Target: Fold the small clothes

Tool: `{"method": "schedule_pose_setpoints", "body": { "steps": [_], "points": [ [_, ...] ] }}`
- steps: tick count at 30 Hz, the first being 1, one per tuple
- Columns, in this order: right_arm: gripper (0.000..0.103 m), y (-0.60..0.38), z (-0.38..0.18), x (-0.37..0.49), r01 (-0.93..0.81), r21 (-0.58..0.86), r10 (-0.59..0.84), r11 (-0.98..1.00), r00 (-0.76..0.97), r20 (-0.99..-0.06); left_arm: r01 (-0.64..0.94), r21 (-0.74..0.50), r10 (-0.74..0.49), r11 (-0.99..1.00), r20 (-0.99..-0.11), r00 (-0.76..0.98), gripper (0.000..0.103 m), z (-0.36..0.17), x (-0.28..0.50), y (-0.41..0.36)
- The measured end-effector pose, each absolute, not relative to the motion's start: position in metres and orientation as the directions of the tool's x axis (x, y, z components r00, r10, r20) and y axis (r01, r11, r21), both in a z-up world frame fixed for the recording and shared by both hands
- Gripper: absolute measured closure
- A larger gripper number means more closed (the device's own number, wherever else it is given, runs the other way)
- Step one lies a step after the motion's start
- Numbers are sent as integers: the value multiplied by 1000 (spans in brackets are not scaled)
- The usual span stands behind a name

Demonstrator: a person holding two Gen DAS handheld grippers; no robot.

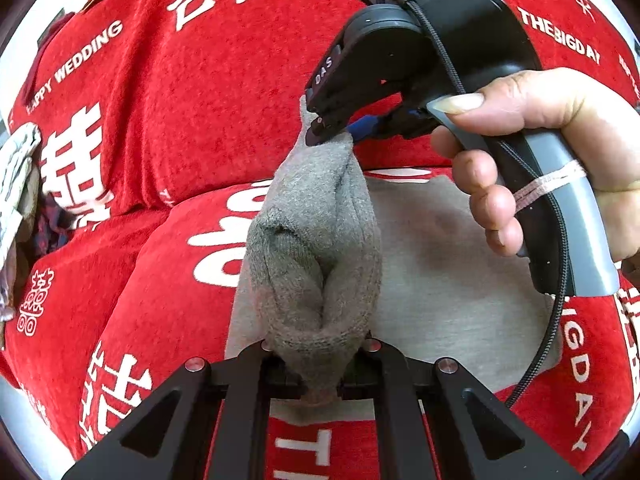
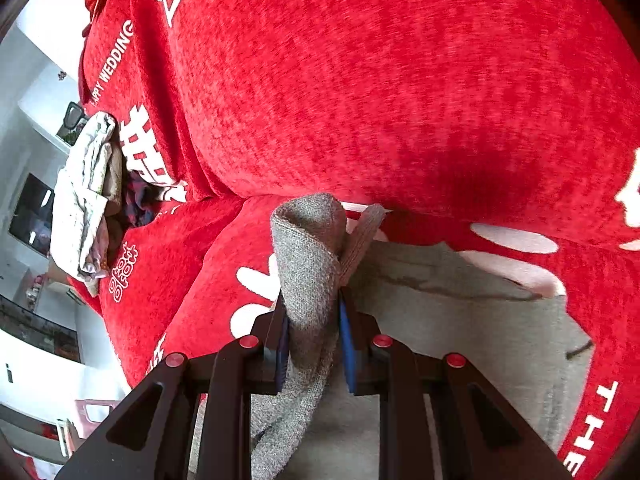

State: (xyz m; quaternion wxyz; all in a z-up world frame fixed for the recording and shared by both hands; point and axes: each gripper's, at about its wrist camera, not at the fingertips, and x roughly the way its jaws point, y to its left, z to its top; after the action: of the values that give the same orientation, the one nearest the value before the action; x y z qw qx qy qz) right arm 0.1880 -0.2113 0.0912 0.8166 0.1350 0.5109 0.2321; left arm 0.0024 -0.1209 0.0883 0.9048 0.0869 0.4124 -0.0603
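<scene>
Both grippers are pinching the same grey sock — left gripper on one end, right gripper on the other. It's stretched between them above a light grey cloth on the red sofa.

grey sock, bunched, lifted above light grey cloth

Home living room — sofa under a red plush cover printed "HAPPY WEDDING" and double-happiness characters, seat and backrest cushions visible. Heap of crumpled laundry at its far end. White walls and a dark screen beyond — domestic setting.
</scene>
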Motion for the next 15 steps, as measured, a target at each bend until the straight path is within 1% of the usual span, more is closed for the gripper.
{"method": "schedule_pose_setpoints", "body": {
  "steps": [15],
  "points": [
    [80,-264,91,175,-223,474,523,852,397,-754,266,156,-54,951,-765,641,93,86,-9,-183]
  ]
}}
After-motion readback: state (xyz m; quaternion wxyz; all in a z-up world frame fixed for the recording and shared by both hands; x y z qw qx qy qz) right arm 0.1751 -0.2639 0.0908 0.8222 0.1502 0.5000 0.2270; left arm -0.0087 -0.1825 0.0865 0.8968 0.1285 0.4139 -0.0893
